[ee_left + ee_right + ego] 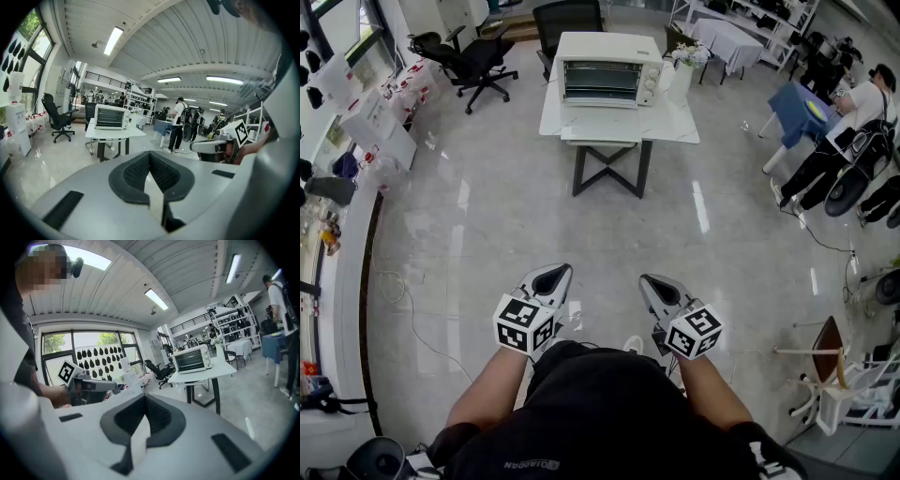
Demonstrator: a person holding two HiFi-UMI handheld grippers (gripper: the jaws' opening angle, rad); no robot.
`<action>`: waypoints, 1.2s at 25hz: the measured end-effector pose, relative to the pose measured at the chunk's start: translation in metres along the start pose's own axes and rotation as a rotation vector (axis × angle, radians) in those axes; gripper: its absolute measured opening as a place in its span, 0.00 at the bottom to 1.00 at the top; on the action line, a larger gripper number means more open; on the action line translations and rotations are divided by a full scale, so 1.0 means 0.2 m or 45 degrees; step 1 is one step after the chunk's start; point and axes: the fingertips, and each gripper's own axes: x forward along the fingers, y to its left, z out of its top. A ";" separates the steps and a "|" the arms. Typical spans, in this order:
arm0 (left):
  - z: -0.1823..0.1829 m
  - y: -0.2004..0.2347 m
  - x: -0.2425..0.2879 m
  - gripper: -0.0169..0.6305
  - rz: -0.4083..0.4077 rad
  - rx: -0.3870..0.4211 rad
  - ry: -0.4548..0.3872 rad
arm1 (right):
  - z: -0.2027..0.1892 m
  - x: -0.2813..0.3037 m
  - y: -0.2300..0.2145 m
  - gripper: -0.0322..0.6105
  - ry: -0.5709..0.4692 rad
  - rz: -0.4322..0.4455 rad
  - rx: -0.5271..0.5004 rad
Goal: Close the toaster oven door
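Jaws pressed together and empty, the left hand-held gripper and right hand-held gripper sit near the body, well apart from the oven on the far desk, whose door appears dropped open, so I judge the approach comes first.

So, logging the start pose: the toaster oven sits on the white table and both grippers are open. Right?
Not open: the left gripper and right gripper are both shut, as each gripper view shows. The toaster oven does sit on the white table.
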 end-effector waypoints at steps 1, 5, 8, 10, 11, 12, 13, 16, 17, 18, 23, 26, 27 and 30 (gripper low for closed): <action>0.00 0.01 0.00 0.03 0.001 0.000 -0.001 | 0.00 0.00 0.00 0.05 0.000 0.002 -0.001; 0.01 0.01 0.01 0.03 0.002 0.002 -0.002 | 0.01 0.01 0.00 0.05 -0.003 0.010 -0.009; 0.01 0.01 0.02 0.03 0.003 0.008 0.001 | 0.02 0.02 0.00 0.05 -0.005 0.012 -0.013; 0.01 0.02 0.02 0.03 0.002 0.010 0.001 | 0.02 0.03 0.00 0.05 -0.005 0.012 -0.012; 0.02 0.02 0.01 0.03 0.002 0.010 0.001 | 0.02 0.03 0.01 0.05 -0.007 0.017 -0.001; 0.02 0.03 0.01 0.03 0.003 0.008 0.000 | 0.02 0.04 0.01 0.05 -0.008 0.031 0.023; 0.02 0.04 0.01 0.03 0.004 0.005 -0.002 | 0.02 0.04 0.02 0.05 -0.008 0.053 0.056; 0.00 0.05 0.01 0.03 0.002 -0.025 -0.005 | -0.01 0.06 0.05 0.05 0.014 0.103 0.112; 0.00 0.06 0.01 0.03 -0.002 -0.035 -0.006 | -0.02 0.07 0.06 0.05 0.026 0.101 0.102; -0.01 0.07 0.00 0.03 -0.006 -0.043 -0.007 | -0.03 0.08 0.06 0.05 0.038 0.093 0.087; -0.05 0.16 -0.08 0.03 -0.005 -0.027 0.002 | -0.04 0.17 0.12 0.05 0.065 0.051 0.044; -0.06 0.23 -0.15 0.03 0.008 0.060 0.014 | -0.05 0.22 0.18 0.05 0.074 0.026 0.039; -0.06 0.25 -0.17 0.03 0.001 0.075 0.016 | -0.06 0.24 0.20 0.05 0.077 0.014 0.042; -0.09 0.32 -0.24 0.03 -0.032 0.065 0.025 | -0.10 0.28 0.27 0.05 0.078 -0.025 0.059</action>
